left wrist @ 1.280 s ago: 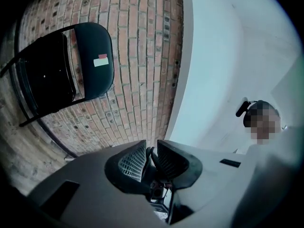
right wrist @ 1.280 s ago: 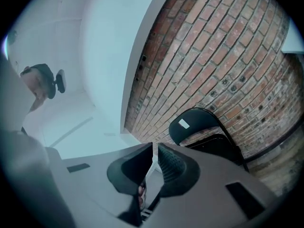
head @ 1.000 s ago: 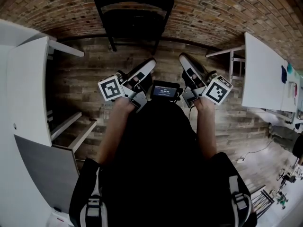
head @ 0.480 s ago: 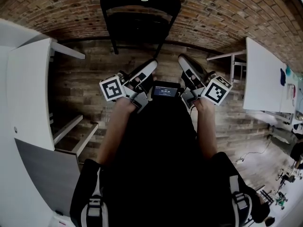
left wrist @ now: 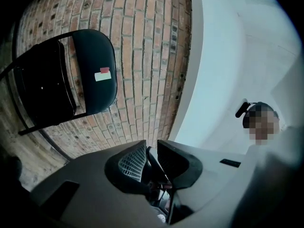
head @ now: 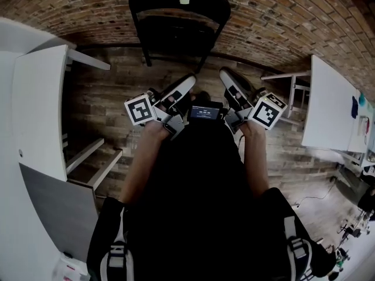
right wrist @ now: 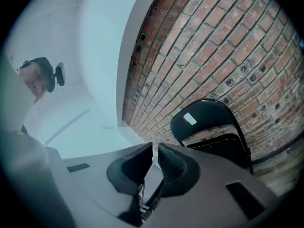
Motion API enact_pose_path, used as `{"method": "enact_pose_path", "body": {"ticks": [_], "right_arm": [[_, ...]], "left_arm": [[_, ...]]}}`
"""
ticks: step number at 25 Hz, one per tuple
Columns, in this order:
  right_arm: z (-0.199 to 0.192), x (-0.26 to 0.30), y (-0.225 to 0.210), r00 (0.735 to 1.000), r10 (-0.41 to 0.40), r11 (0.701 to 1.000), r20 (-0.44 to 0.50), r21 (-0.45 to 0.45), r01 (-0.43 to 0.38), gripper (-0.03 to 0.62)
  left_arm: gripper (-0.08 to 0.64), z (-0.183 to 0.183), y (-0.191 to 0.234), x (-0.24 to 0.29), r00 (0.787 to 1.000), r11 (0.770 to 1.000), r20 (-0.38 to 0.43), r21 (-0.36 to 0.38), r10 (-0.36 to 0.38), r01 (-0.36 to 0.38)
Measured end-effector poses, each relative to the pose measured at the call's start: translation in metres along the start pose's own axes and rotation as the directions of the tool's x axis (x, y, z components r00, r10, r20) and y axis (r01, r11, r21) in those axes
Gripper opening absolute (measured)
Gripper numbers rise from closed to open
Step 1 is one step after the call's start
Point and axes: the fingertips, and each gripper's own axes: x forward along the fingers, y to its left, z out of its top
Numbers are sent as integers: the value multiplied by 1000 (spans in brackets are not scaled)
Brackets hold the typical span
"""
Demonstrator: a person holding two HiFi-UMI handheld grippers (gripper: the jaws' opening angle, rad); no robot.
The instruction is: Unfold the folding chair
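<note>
A folded black metal chair (head: 179,22) leans upright against the brick wall, with a white and red sticker on its backrest. It also shows in the left gripper view (left wrist: 90,75) and in the right gripper view (right wrist: 209,122). Both grippers are held out in front of the person, side by side, pointing at the chair and well short of it. My left gripper (head: 188,79) (left wrist: 152,145) has a narrow gap between its pads and nothing in it. My right gripper (head: 224,73) (right wrist: 155,148) is shut and empty.
A white table (head: 35,98) with shelf rails stands at the left and another white table (head: 331,104) at the right. Wooden floor (head: 105,110) runs between them up to the brick wall (head: 263,16). A small screen (head: 205,111) sits at the person's chest.
The chair has come a little lower and to the right in the head view as the person and both grippers drew nearer to it. Neither gripper's jaws have changed.
</note>
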Motion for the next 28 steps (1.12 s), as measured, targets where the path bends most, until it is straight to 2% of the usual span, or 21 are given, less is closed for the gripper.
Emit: {"method": "enact_pose_path", "body": {"ticks": [7, 13, 17, 20, 22, 24, 28], "right_arm": [[34, 10, -41, 999, 43, 998, -7, 34, -43, 20], [69, 20, -84, 998, 63, 997, -28, 53, -62, 25], [82, 30, -103, 991, 110, 992, -74, 74, -104, 79], [90, 33, -114, 984, 140, 988, -108, 86, -131, 87], [93, 37, -119, 978, 166, 983, -124, 93, -155, 88], [95, 40, -123, 972, 192, 978, -134, 102, -179, 89], [98, 47, -131, 970, 199, 978, -142, 98, -187, 94]], "left_arm": [[75, 11, 22, 36, 997, 997, 22, 5, 73, -73], [75, 24, 43, 78, 992, 991, 29, 50, 121, -122], [77, 37, 52, 98, 984, 980, 58, 96, 168, -173], [85, 46, 58, 108, 974, 968, 95, 125, 207, -218], [111, 53, 61, 110, 962, 954, 131, 153, 239, -257], [182, 57, 64, 108, 949, 937, 163, 183, 269, -297], [232, 64, 71, 102, 937, 930, 192, 172, 291, -324]]}}
